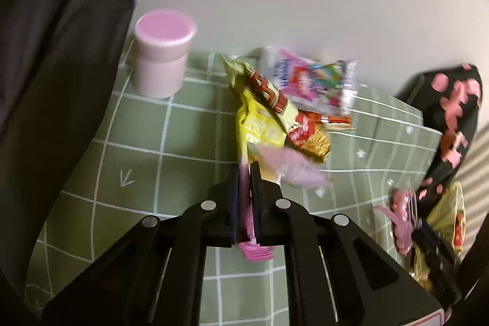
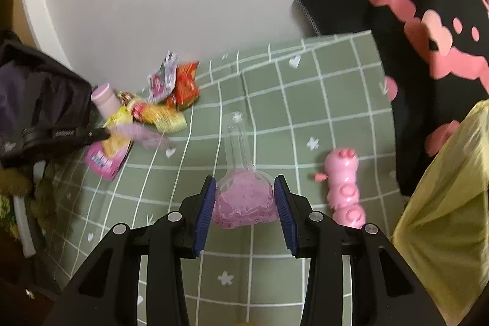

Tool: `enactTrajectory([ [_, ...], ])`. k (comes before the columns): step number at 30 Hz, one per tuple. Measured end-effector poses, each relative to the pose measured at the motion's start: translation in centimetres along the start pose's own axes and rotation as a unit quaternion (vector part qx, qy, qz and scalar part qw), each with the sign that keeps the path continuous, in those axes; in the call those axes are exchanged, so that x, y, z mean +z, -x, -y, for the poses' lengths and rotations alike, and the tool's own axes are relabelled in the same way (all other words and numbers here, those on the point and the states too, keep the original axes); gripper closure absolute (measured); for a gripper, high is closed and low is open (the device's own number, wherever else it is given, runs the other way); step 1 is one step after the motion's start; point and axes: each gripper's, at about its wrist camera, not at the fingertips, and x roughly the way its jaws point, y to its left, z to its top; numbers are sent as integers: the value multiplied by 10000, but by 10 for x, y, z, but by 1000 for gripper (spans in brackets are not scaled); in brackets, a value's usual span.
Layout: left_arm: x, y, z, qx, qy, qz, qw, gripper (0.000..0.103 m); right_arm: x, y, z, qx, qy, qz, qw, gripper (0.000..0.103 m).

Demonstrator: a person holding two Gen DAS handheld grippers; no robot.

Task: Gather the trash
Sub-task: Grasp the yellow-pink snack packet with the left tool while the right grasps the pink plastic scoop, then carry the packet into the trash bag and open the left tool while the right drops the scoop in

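both tongs are gripping trash at this moment. left gripper (image 1: pixel 244 173) is pinching its black jaws almost completely together on a thin pink plastic wrapper (image 1: pixel 253 246), whose crinkled tail is sticking out toward the camera while the rest is blurring forward past the tips. right gripper (image 2: pixel 244 197) is standing about half open, its blue ribbed pads (image 2: pixel 204 210) pressing on either side of a clear plastic bulb-shaped container with pink residue inside (image 2: pixel 244 200), the long clear neck pointing away over the table.

a sage green tablecloth with a white grid (image 2: pixel 305 112) is covering the table. near the pale wall, a heap of crumpled snack wrappers in yellow, red and white (image 1: pixel 275 112) is still lying on the cloth, just beyond the left tips. beside it, a pink cylindrical tub with a lid (image 1: pixel 162 51) is standing upright against the wall. to the right of the held container, a pink plastic pig-shaped toy (image 2: pixel 342 188) is lying on the cloth, apart from the tongs.

a yellow translucent bag (image 2: pixel 443 203) is hanging open at the right edge, likely the place for the trash. a black fabric with pink blotches (image 2: pixel 428 20) is draped behind it, and a dark bag (image 2: pixel 39 100) is sitting at the left.

judging by this, the job looks partly done at best: two pieces are in hand, not yet dropped, and the wrapper heap is waiting.
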Motion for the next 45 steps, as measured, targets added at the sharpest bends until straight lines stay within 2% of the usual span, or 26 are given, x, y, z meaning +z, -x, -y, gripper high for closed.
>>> enactTrajectory([
  [4,4,22,16,-131,-306,269,9991,97,13,7,2,-7,1,173,9999,66],
  [10,11,47,31,-297,-508,579,9966,97,22,17,-2,-11,146,336,9993,66],
  [20,21,79,58,-697,-770,906,9905,97,31,37,-1,-90,159,569,9982,66],
  [31,30,83,100,-1113,-1128,1021,9821,97,38,69,17,-415,95,944,9946,66],
  [41,32,86,153,-1629,-1662,1051,9668,97,36,109,32,-783,31,1335,9879,66],
  [45,30,89,193,-1919,-2058,1059,9537,97,36,136,47,-1037,-85,1574,9820,66],
])
